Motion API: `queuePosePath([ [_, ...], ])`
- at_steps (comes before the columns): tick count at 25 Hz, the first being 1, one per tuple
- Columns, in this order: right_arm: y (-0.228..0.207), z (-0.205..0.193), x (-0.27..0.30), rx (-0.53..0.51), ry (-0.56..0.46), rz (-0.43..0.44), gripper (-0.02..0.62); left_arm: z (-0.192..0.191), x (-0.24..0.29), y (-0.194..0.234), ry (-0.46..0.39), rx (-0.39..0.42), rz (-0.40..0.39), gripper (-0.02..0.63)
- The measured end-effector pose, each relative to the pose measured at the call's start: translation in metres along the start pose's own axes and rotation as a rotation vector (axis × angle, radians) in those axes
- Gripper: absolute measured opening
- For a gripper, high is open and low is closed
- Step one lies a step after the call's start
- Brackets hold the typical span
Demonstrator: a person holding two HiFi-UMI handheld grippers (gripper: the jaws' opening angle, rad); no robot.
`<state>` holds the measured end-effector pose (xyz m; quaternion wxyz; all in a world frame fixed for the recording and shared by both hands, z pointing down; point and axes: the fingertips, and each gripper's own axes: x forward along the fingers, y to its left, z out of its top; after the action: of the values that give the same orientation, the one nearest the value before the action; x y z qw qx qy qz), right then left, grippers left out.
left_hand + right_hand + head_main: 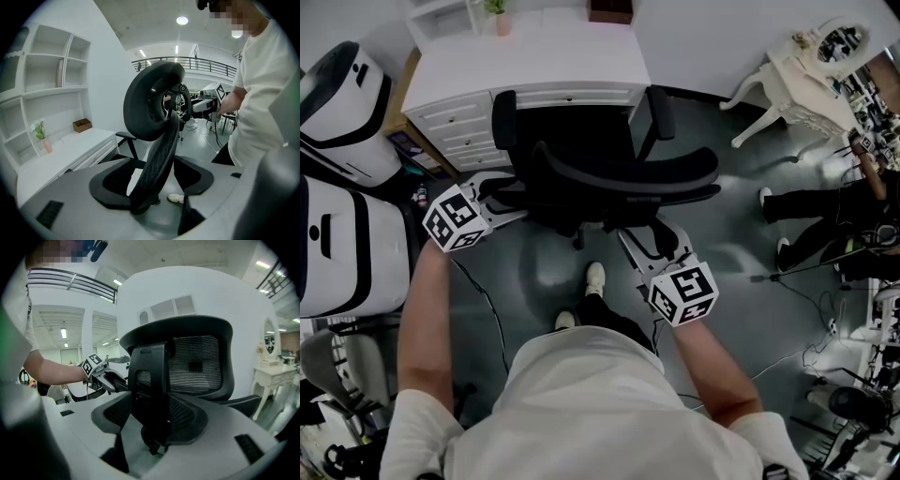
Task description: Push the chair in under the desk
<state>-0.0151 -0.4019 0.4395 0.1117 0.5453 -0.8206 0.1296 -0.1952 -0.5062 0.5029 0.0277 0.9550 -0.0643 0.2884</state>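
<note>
A black mesh office chair (619,173) stands with its seat partly under the white desk (534,56) and its backrest toward me. My left gripper (508,192) is at the backrest's left side. In the left gripper view, the gripper (154,185) stands open astride the backrest's edge (157,164), with floor showing beside the right pad. My right gripper (649,242) is low behind the chair on the right. In the right gripper view, the gripper (152,420) holds its jaws wide, with the chair's black rear spine (150,380) between them.
White drawers (455,127) sit under the desk's left half. Large white units (337,225) stand at the left. A white dressing table (811,66) is at the far right. A seated person's legs (816,202) and floor cables (806,309) are to the right. My shoe (595,277) is behind the chair.
</note>
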Motion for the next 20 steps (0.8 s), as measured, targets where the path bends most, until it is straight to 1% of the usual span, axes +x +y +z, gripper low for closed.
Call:
queuePosePath([
  [20, -0.0008, -0.0003, 0.0026, -0.011, -0.011, 0.008, 0.239, -0.0003, 0.0022, 0.003, 0.002, -0.01, 0.008, 0.299],
])
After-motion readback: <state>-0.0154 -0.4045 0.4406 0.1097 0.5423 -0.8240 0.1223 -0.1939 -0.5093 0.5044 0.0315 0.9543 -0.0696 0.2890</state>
